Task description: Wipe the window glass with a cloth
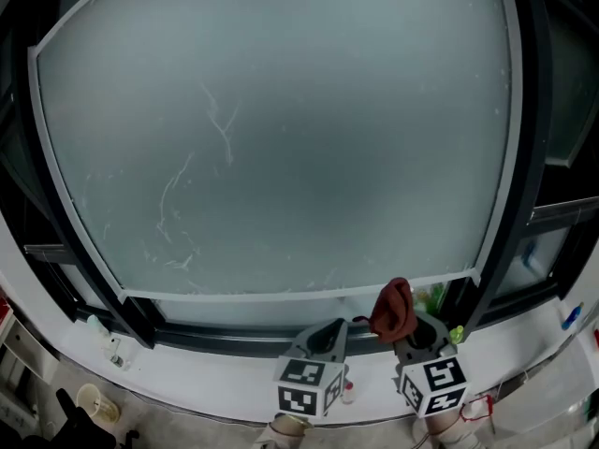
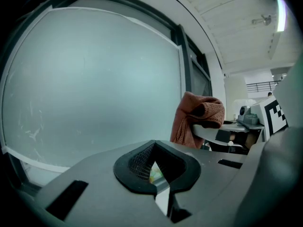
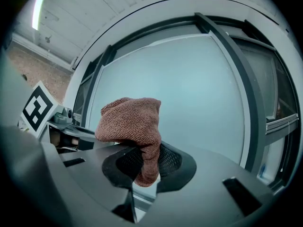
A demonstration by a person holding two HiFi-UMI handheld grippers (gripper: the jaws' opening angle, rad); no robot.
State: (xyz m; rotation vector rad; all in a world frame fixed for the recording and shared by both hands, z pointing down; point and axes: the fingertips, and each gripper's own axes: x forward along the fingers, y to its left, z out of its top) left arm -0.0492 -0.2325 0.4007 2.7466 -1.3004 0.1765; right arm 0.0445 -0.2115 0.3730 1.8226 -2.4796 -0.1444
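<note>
A large frosted window pane (image 1: 281,129) fills the head view, with faint white smears (image 1: 220,124) on it. A reddish-brown cloth (image 1: 394,311) is pinched in my right gripper (image 1: 408,330), which is shut on it just below the pane's lower right corner. In the right gripper view the cloth (image 3: 132,126) bunches above the jaws and hangs between them. My left gripper (image 1: 329,333) is beside it on the left, shut and empty. From the left gripper view the cloth (image 2: 195,119) shows to the right, with the glass (image 2: 90,79) ahead.
A white frame strip (image 1: 281,293) borders the pane, with dark frame bars (image 1: 524,138) at the right. A white sill (image 1: 187,382) runs below. A small bottle (image 1: 98,330) stands at the lower left, green items (image 1: 432,299) near the cloth.
</note>
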